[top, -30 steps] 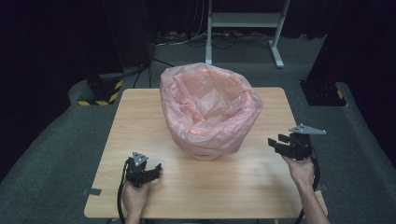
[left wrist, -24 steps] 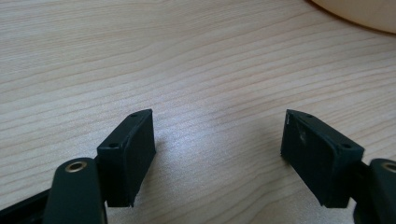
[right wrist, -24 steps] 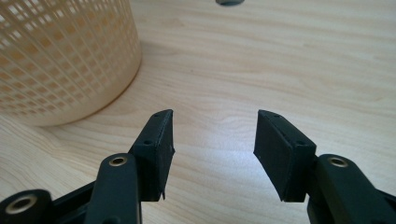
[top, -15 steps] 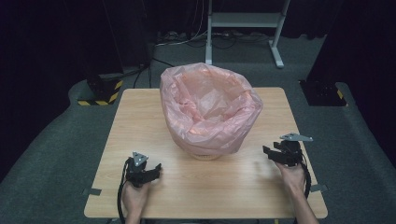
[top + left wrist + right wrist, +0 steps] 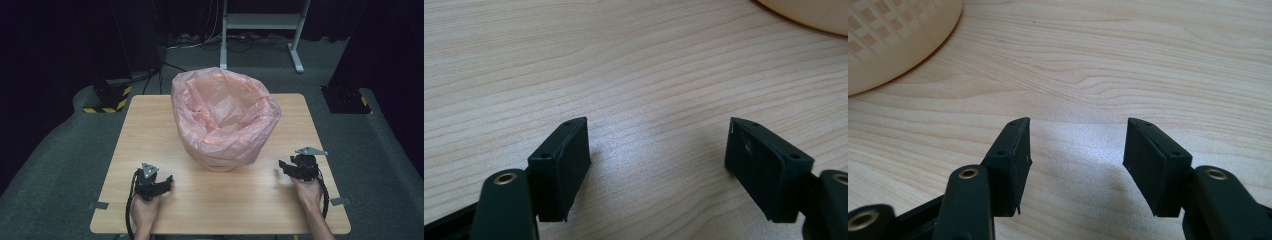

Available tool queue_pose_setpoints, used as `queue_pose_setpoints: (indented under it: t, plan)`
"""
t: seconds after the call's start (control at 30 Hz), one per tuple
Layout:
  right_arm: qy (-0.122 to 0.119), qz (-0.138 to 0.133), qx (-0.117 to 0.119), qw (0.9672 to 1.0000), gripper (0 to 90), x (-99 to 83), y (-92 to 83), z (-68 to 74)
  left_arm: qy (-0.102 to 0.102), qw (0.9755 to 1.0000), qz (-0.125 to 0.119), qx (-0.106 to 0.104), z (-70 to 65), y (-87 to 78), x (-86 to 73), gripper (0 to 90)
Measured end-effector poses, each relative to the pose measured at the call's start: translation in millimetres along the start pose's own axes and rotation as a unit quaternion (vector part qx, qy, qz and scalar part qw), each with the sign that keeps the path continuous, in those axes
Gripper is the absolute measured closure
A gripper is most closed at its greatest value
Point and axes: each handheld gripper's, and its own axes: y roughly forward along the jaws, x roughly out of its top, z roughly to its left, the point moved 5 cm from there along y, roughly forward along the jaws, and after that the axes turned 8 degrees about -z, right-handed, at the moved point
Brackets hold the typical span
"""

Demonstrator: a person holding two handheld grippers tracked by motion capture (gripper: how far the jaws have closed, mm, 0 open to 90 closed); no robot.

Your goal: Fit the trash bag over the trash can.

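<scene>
2 black handheld grippers rest low on the pale wooden surface (image 5: 150, 125), 1 toward each near corner, either side of 1 cream perforated plastic bin (image 5: 220, 166) lined with 1 translucent pink plastic bag (image 5: 225, 117), which stands at the middle of the surface, nearer the far edge. The left gripper (image 5: 167, 180) shows jaws spread wide and empty; the right gripper (image 5: 282, 166) shows jaws parted a little less, also empty. Judged from this, the work on the bag liner stands at rest or between steps. A next move would call for lifting both grippers toward the bag's folded-over rim and closing on the thin film without tearing it.
</scene>
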Motion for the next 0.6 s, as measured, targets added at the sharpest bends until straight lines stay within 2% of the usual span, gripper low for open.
queue_pose_setpoints:
  t: [0.33, 0.4, 0.5, 0.6]
  plan:
    - [-0.008, -0.005, -0.010, 0.9999, 44.1, -12.3, 9.2, 0.8, 0.000, 1.0000, 0.000, 0.000, 0.0, 0.0, 0.0, 26.0]
    - [-0.012, -0.008, -0.014, 0.9998, 43.7, -12.4, 10.0, 1.0, 0.000, 1.0000, 0.000, 0.000, 0.0, 0.0, 0.0, 25.9]
    - [-0.032, -0.010, -0.028, 0.9991, 42.5, -13.3, 11.4, 2.5, 0.000, 1.0000, 0.000, 0.000, 0.0, 0.0, 0.0, 26.0]
    - [-0.031, -0.009, -0.028, 0.9991, 40.8, -12.9, 12.3, 2.0, 0.000, 1.0000, 0.000, 0.001, -0.1, -0.2, -0.1, 25.9]
